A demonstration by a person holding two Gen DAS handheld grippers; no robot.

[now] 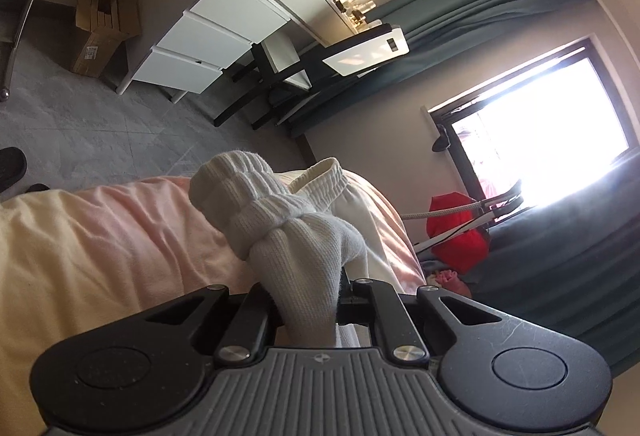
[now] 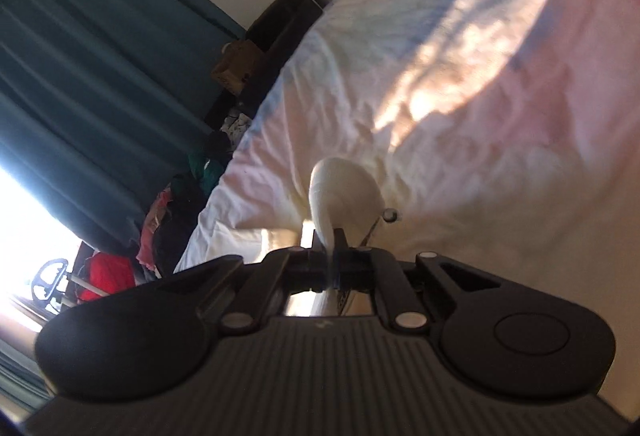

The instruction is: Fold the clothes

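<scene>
The white knit garment (image 1: 276, 220), ribbed and elastic at the waistband, looks soft, light and limp (it will sag wherever it is not held), so the thick hem seems the surest place to take it. It hangs bunched just above the bed (image 1: 100, 232), its far part lying on the sheet. The left tool (image 1: 308, 300) is pressed together, pinching a gathered fold. The right tool (image 2: 332, 240) pinches another white fold above the bed. Both point slightly downward.

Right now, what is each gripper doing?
Left gripper: closed on the white knit garment.
Right gripper: closed on white cloth.
</scene>
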